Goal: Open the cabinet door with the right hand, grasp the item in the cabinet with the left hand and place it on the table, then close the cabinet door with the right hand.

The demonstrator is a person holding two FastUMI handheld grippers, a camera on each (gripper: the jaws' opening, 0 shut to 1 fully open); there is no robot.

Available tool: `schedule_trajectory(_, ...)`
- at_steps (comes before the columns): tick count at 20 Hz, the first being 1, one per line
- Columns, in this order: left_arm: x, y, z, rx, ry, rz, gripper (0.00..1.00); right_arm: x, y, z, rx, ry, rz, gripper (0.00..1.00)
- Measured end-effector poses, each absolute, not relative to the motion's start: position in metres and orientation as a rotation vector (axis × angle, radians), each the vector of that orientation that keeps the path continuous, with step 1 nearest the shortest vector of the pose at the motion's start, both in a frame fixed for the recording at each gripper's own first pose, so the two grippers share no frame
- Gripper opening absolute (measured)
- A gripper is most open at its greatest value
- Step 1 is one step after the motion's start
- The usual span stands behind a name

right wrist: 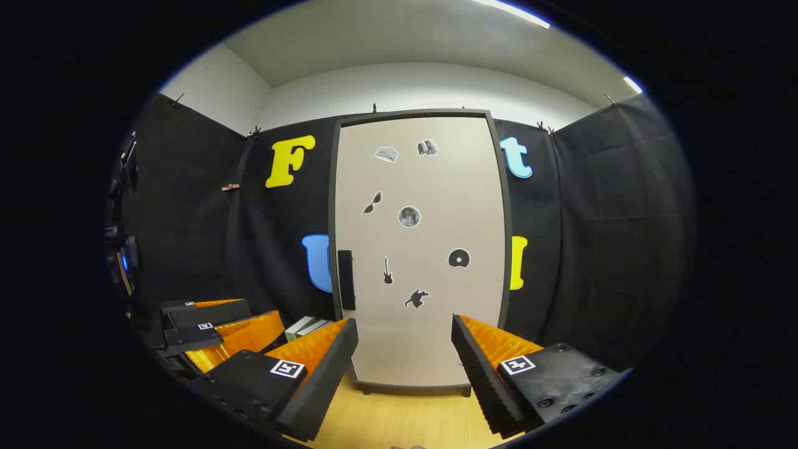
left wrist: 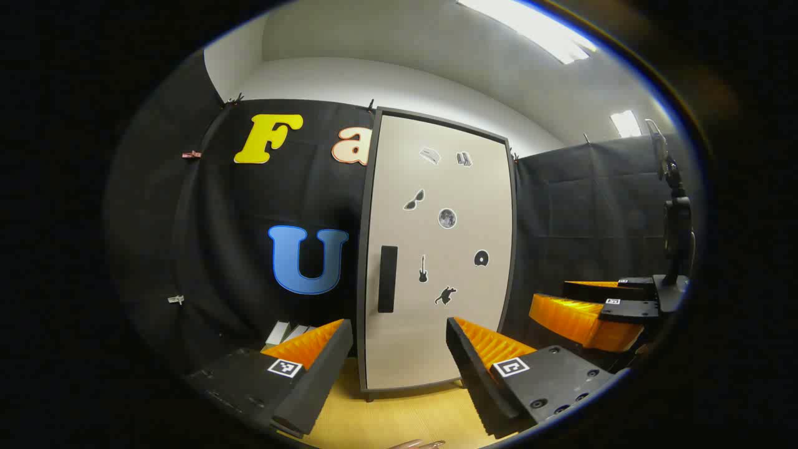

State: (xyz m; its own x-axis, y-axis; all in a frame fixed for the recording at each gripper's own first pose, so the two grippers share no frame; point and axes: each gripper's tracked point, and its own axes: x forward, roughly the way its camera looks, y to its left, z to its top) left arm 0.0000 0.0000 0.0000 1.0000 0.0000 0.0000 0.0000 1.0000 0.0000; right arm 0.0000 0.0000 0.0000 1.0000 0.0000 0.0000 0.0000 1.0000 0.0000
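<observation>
Between the spread fingers of the right gripper (right wrist: 404, 368), in the right gripper view, nothing is held; the 2 fingers stand wide apart, framing the lower part of the cabinet door (right wrist: 418, 249). From that gap the door rises toward 12 o'clock, shut flush in its dark frame. Its handle (right wrist: 346, 280), a dark vertical bar, sits on the door's left edge at about 11 o'clock from the fingers, well apart from them and untouched.

In the left gripper view, the left gripper (left wrist: 399, 362) also has its fingers wide apart and empty. The same closed door stands ahead at 12 o'clock, the handle just left of centre above the gap. The right gripper appears again at 3 o'clock in that view, farther off and beside the cabinet (left wrist: 368, 249). Below both pairs of fingers lies the wooden table (right wrist: 399, 418), on which the cabinet stands.

Judged from this, the task is at its very start: none of the 3 steps is done. The door is not yet opened, the item inside is hidden behind it so its place cannot be told, and placing and closing remain. Reaching the handle looks like the right gripper's first job.
</observation>
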Motion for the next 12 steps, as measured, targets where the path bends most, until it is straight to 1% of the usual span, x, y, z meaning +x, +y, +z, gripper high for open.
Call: schedule_trajectory(12, 0.0036, -0.0005, 0.0089, 0.059, -0.03, -0.003, 0.95, 0.0061, 0.0032, 0.0047, 0.029, -0.014, 0.01, 0.98)
